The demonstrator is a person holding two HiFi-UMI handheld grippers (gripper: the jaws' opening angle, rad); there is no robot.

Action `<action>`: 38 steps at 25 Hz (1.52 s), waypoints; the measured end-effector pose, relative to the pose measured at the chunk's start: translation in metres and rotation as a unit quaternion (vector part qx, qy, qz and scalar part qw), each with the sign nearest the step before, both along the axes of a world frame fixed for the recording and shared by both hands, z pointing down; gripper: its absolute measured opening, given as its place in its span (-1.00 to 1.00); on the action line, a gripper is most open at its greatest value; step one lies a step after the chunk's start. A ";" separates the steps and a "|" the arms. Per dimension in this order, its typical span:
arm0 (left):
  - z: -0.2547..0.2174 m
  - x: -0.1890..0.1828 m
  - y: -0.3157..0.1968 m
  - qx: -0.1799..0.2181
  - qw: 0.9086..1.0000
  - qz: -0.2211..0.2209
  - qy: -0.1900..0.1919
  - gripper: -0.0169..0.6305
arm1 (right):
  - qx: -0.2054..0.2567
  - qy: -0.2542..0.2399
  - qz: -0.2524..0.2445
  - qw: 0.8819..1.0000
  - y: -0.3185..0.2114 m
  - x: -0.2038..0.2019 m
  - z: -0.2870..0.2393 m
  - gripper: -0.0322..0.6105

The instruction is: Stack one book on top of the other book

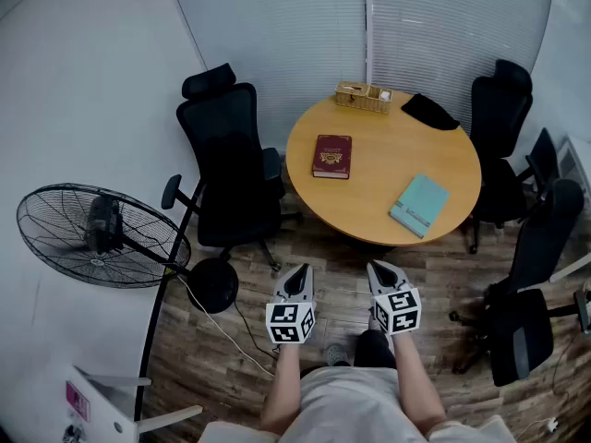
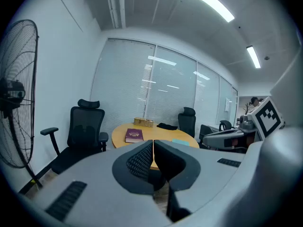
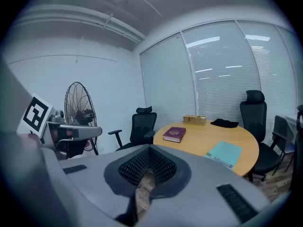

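two books on the round table [image 1: 369, 212]: one maroon book [image 1: 332, 156], one teal book [image 1: 419, 205], well apart; my left gripper [image 1: 297, 282] and right gripper [image 1: 388, 276] both clenched, empty.

On bench [image 1: 379, 169], one book [image 1: 331, 156] lay left, other book [image 1: 419, 205] right nr front edge, apart; basket [image 1: 362, 97] behind them.

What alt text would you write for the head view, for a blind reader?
A maroon book and a teal book lie apart on a round wooden table, with a wicker basket at its far edge. The person stands short of it, left tool and right tool both shut and empty. Black office chairs stand around it.
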State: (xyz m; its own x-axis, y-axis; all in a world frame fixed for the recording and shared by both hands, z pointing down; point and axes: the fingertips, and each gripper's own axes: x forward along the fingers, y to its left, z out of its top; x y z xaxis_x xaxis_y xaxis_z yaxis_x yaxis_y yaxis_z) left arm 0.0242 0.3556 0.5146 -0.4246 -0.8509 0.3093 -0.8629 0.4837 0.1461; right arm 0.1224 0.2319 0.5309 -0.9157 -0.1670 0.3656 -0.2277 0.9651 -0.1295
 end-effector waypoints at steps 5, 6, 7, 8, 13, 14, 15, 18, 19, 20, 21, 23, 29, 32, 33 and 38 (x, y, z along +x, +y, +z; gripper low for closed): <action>-0.002 -0.003 0.006 0.003 1.000 -0.003 -0.001 -0.86 | 0.001 0.000 0.006 1.000 0.001 0.002 0.000 -0.84; -0.003 -0.004 0.008 0.004 1.000 -0.004 -0.001 -0.86 | -0.002 -0.002 0.008 1.000 0.001 0.002 0.000 -0.84; -0.004 -0.004 0.011 0.004 1.000 -0.005 0.000 -0.86 | -0.006 -0.004 0.011 1.000 0.002 0.003 -0.001 -0.84; -0.005 -0.004 0.013 0.006 1.000 -0.006 0.001 -0.86 | -0.011 -0.008 0.015 1.000 0.002 0.005 -0.002 -0.84; -0.004 -0.011 0.019 0.019 1.000 -0.016 0.016 -0.86 | -0.032 -0.018 0.024 0.999 0.001 0.010 0.003 -0.84; -0.003 -0.013 0.020 0.019 1.000 -0.018 0.017 -0.86 | -0.035 -0.016 0.020 0.999 0.001 0.008 0.006 -0.84; -0.001 -0.016 0.020 0.018 0.999 -0.021 0.017 -0.86 | -0.035 -0.011 0.015 0.999 0.001 0.006 0.009 -0.84; 0.005 -0.024 0.018 0.015 0.999 -0.027 0.021 -0.86 | -0.040 0.002 -0.001 0.999 -0.002 -0.004 0.020 -0.84; 0.006 -0.028 0.017 0.015 0.999 -0.029 0.024 -0.86 | -0.044 0.003 -0.005 0.999 -0.004 -0.008 0.022 -0.84; 0.009 -0.032 0.014 0.015 0.999 -0.031 0.027 -0.86 | -0.049 0.004 -0.009 0.999 -0.006 -0.013 0.025 -0.84; 0.011 -0.038 0.011 0.014 0.999 -0.033 0.031 -0.86 | -0.053 0.005 -0.012 0.999 -0.010 -0.019 0.027 -0.84; 0.016 -0.054 0.003 0.012 0.999 -0.037 0.035 -0.86 | -0.055 0.010 -0.018 0.998 -0.017 -0.034 0.032 -0.84; 0.022 -0.104 -0.044 -0.002 0.999 -0.031 0.039 -0.86 | -0.069 0.016 -0.025 0.997 -0.060 -0.084 0.040 -0.84; 0.016 -0.134 -0.075 -0.010 0.999 -0.024 0.032 -0.86 | -0.076 0.012 -0.024 0.997 -0.089 -0.117 0.038 -0.84; 0.012 -0.145 -0.085 -0.011 0.999 -0.024 0.029 -0.86 | -0.078 0.010 -0.025 0.997 -0.098 -0.128 0.036 -0.84; 0.000 -0.192 -0.123 -0.013 0.999 -0.032 0.018 -0.86 | -0.090 0.000 -0.039 0.995 -0.137 -0.182 0.032 -0.84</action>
